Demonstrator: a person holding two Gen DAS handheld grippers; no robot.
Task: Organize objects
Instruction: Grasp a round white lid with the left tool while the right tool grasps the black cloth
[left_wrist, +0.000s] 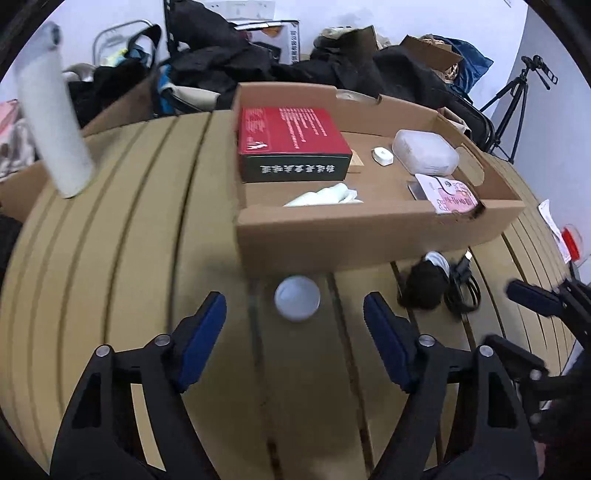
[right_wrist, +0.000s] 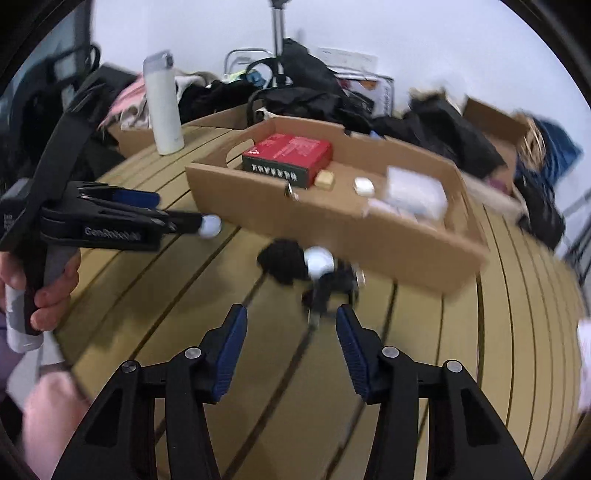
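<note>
- The left gripper (left_wrist: 295, 321) is held part open, nothing between its pads, the small white round cap (left_wrist: 297, 303) lying just ahead on the slatted table (left_wrist: 129, 221).
- The right gripper (right_wrist: 291, 325) is likewise part open and empty, near the black cable bundle (right_wrist: 284, 260).
- The cap could be knocked away if the pads are misaligned.
- In the cardboard tray (left_wrist: 332, 236) a red box (left_wrist: 291, 142), a white case (left_wrist: 424, 151) and a pink card (left_wrist: 452, 197) are kept.

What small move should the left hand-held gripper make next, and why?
Probably ease the left hand-held gripper forward and down around the small white disc: it lies on the table just ahead of the open jaws, outside the cardboard tray.
</note>
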